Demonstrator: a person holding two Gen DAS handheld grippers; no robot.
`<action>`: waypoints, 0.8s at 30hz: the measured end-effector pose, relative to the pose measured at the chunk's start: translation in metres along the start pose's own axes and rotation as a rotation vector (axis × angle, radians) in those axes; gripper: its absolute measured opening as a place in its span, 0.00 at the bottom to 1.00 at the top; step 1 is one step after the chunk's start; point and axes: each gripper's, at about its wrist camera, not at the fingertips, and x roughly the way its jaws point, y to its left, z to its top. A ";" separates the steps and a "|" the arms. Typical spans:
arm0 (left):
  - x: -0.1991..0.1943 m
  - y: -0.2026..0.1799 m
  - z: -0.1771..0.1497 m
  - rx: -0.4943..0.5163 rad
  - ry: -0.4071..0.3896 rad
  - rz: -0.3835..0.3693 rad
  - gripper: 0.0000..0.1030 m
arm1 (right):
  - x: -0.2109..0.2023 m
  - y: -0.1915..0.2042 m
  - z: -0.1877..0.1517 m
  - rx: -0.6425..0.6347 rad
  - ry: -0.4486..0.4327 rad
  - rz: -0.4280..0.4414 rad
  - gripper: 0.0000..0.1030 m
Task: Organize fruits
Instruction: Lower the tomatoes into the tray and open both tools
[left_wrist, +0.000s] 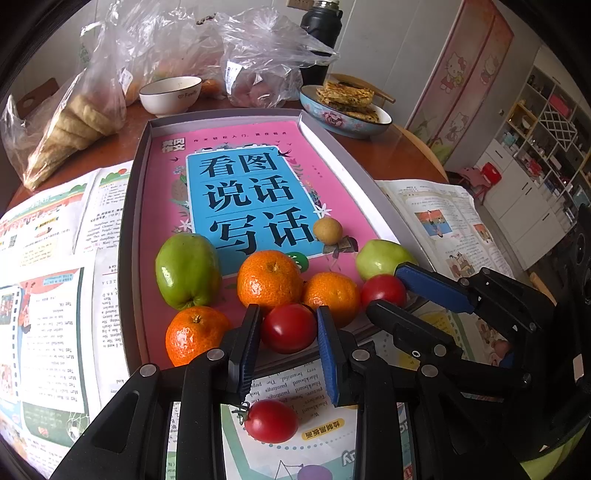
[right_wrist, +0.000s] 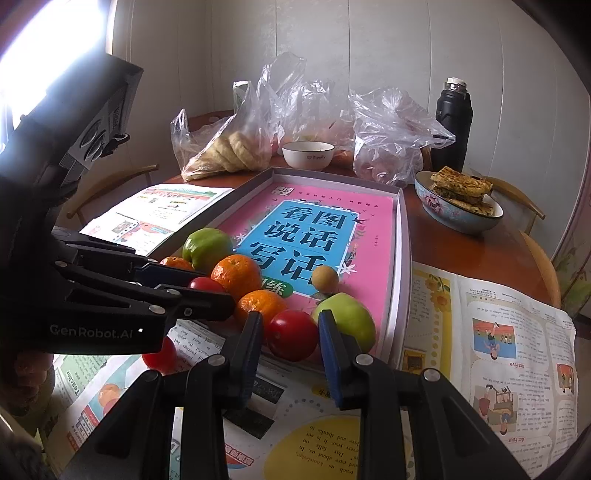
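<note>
A grey tray (left_wrist: 136, 177) with a pink book cover holds two green apples (left_wrist: 186, 271), three oranges (left_wrist: 269, 280), two red tomatoes and a small tan fruit (left_wrist: 327, 230), all at its near end. My left gripper (left_wrist: 288, 332) is open with its pads on either side of a red tomato (left_wrist: 289, 328) in the tray. Another tomato (left_wrist: 271, 421) lies on the paper below it. My right gripper (right_wrist: 290, 334) is open around the other tray tomato (right_wrist: 292, 335), beside a green apple (right_wrist: 347, 319). The right gripper also shows in the left wrist view (left_wrist: 402, 291).
Open books (left_wrist: 55, 295) cover the round wooden table (right_wrist: 461, 247) on both sides of the tray. Behind stand a white bowl (left_wrist: 171, 94), plastic bags of food (left_wrist: 74, 122), a blue bowl of pancakes (left_wrist: 343, 110) and a black flask (right_wrist: 452, 125).
</note>
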 end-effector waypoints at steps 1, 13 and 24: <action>0.000 0.000 0.000 0.000 0.000 0.001 0.30 | 0.000 0.000 0.000 0.002 0.000 0.001 0.29; 0.001 -0.001 -0.002 0.011 0.012 0.013 0.30 | -0.003 0.000 0.001 0.012 0.005 0.013 0.31; 0.001 0.001 -0.002 0.002 0.015 0.016 0.30 | -0.005 0.001 0.002 0.005 0.004 0.008 0.32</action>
